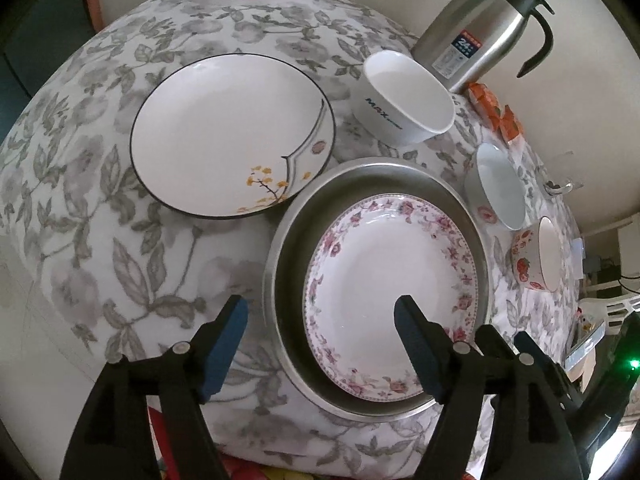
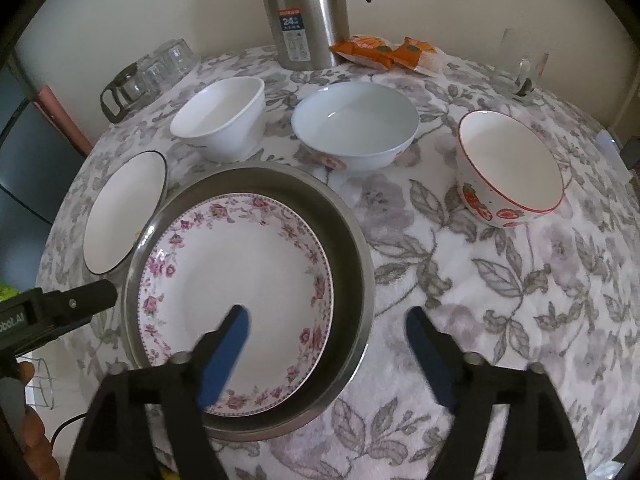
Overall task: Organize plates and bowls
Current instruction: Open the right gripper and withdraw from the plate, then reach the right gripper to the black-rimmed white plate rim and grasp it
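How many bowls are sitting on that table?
3, in a row behind the metal pan: a plain white bowl on the left, a wider white bowl in the middle, a strawberry bowl on the right.

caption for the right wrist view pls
Open right tongs hover over floral plate in metal pan; three bowls behind.

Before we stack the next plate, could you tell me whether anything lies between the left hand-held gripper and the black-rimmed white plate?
Nothing visible does: only bare floral tablecloth separates the open left hand-held gripper from the black-rimmed white plate.
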A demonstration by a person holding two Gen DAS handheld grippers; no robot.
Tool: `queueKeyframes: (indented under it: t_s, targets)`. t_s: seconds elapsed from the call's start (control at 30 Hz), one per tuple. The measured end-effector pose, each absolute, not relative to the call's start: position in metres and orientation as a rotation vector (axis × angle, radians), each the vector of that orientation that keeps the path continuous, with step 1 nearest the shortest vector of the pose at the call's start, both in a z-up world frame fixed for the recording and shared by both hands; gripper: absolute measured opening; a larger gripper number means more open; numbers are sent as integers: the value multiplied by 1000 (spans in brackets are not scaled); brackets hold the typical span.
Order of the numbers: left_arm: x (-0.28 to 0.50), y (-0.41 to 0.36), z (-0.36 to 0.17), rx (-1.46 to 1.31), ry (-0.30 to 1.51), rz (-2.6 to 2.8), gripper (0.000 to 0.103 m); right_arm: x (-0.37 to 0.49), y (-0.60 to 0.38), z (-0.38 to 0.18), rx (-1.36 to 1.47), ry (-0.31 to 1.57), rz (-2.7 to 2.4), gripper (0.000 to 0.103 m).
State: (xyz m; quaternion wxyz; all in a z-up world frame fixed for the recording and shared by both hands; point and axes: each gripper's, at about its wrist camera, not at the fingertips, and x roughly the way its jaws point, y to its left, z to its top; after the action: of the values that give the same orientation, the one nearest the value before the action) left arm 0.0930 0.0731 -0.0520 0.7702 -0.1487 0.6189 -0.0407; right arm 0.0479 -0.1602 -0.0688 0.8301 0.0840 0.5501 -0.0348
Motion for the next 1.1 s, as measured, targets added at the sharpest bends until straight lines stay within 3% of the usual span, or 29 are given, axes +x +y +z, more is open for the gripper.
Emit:
queueKeyframes:
  t_s: [0.13,0.23,0.43,0.73,1.1]
  targets:
    - [90,78,-50,-320,1325,-97,80,47,-160,-68,168,1162,-87,103]
    - [92,77,-47,-312,1274,-107,95,46,-159,-67,155,1150,-98,103]
    - [96,91,-33,-307,1156,-111,102,48,-164,-60,160,1104,-130,103]
    - [107,137,-27,-363,1032,-99,102,56,-160,-57,191,1084,-112,103]
    - [123,217,-48,-456,1062,39,102,85,-110,-30,137,1008,61,103]
